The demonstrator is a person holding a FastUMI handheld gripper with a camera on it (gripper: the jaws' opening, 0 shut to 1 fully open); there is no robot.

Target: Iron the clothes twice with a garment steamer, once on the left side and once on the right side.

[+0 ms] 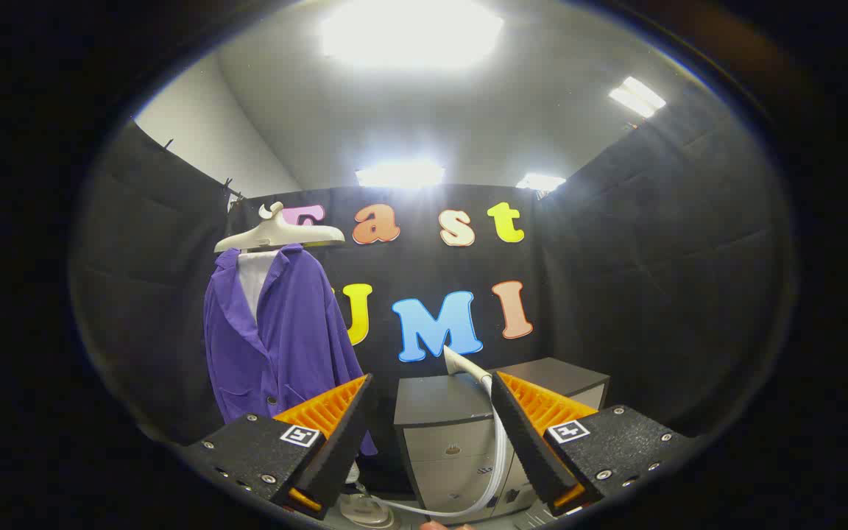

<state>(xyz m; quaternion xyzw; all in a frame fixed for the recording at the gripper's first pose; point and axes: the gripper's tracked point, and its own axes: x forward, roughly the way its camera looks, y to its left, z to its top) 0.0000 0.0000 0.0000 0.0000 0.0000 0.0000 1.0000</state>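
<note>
No readable text; square markers on claw (431, 386) fingers, claw open.

The jacket (277, 338) hangs on a hanger (277, 232) left of the cabinet (453, 434), whose top carries the steamer head (464, 365)

The purple jacket (277, 338) on the pale plastic hanger (277, 232) loses its lower hem behind the gripper (431, 386)'s finger at eight o'clock. The white steamer hose (496, 456) runs partly behind the finger at four o'clock; its nozzle head (461, 364) is too small to make out. The grey cabinet (442, 434)'s base is cut off at six o'clock.
</note>
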